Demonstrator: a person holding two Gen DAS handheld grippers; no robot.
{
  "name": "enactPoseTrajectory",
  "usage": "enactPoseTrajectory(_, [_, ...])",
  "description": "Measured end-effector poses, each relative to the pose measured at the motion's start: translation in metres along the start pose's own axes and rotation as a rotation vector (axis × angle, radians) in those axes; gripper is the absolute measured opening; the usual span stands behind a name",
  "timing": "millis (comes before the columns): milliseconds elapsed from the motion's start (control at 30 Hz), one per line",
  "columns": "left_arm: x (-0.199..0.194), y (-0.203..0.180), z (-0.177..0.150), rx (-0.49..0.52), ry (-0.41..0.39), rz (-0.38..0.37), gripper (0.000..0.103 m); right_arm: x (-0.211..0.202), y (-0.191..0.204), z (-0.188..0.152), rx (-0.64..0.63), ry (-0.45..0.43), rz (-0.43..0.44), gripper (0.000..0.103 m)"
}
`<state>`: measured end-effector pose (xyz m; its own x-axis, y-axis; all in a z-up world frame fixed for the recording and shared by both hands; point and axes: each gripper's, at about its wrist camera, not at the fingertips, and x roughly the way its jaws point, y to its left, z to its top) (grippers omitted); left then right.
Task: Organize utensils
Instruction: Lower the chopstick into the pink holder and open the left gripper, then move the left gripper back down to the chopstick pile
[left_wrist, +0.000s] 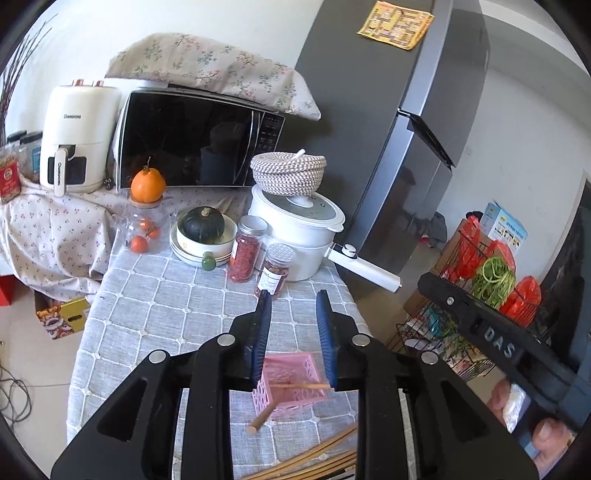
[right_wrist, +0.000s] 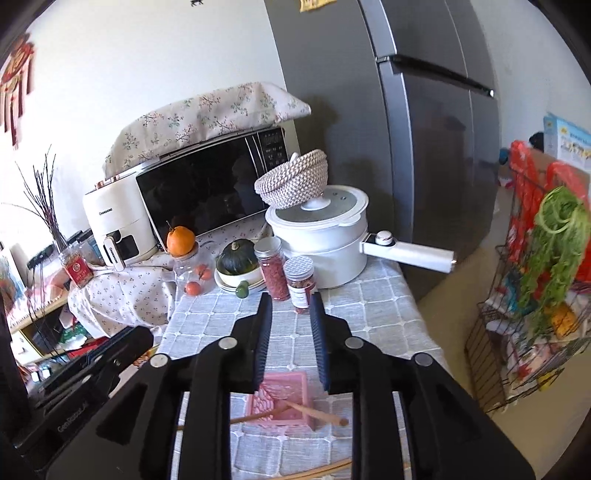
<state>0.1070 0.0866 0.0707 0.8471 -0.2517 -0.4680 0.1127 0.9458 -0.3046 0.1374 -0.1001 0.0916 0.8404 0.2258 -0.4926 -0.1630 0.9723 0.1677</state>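
A pink plastic basket (left_wrist: 291, 380) stands on the grey checked tablecloth (left_wrist: 166, 295), also in the right wrist view (right_wrist: 284, 398). A wooden utensil (left_wrist: 264, 415) leans out of the basket, its handle end over the rim; it shows in the right wrist view (right_wrist: 317, 411) too. More wooden sticks (left_wrist: 317, 458) lie near the front edge. My left gripper (left_wrist: 293, 295) is open and empty above the basket. My right gripper (right_wrist: 290, 297) is open and empty, also above it. The right gripper's body shows at the right of the left wrist view (left_wrist: 491, 332).
Behind are two spice jars (left_wrist: 245, 249), a white pot (left_wrist: 295, 229) with a woven basket on its lid, a bowl with a green squash (left_wrist: 203, 225), a glass jar topped with an orange (left_wrist: 147, 184), a microwave (left_wrist: 195, 144), an air fryer (left_wrist: 77, 140). A fridge (left_wrist: 406, 110) and wire rack (right_wrist: 524, 332) stand right.
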Motion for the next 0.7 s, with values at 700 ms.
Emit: enactPoseTrajectory(700, [-0.022,-0.026,-0.059,0.031,0.051,0.056,0.059,-0.049,-0.027,-0.08,0.027,0.019,-0.149,0.07])
